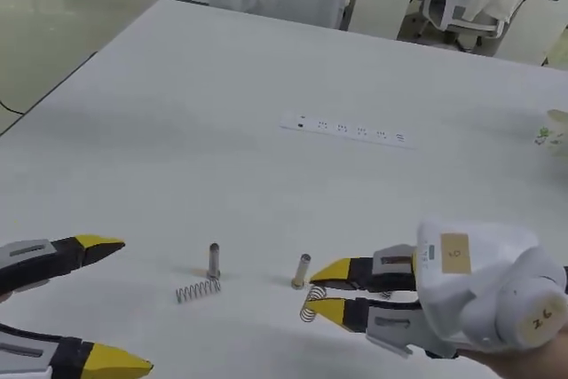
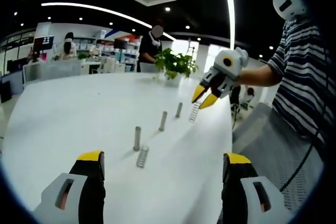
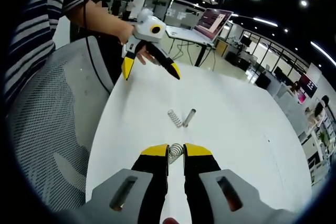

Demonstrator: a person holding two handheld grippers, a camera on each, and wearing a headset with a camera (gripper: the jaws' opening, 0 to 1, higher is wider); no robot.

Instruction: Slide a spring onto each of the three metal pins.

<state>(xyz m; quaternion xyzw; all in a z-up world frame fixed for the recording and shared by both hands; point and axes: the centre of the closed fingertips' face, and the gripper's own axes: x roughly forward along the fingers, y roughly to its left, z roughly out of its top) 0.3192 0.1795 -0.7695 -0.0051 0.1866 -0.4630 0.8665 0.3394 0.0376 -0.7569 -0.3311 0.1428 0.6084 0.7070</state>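
Right claw (image 1: 321, 290): pinched on a spring (image 3: 176, 150)
Left claw (image 2: 164, 157): wide open, empty
Risk: spring may pop free if misaligned with pin (image 1: 302, 270)

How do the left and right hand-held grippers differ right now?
The left hand-held gripper has its jaws spread wide and holds nothing; the right hand-held gripper has its jaws nearly closed on a spring. The right's tips sit close beside a pin; the left's are well away from it. Both have yellow-tipped jaws.
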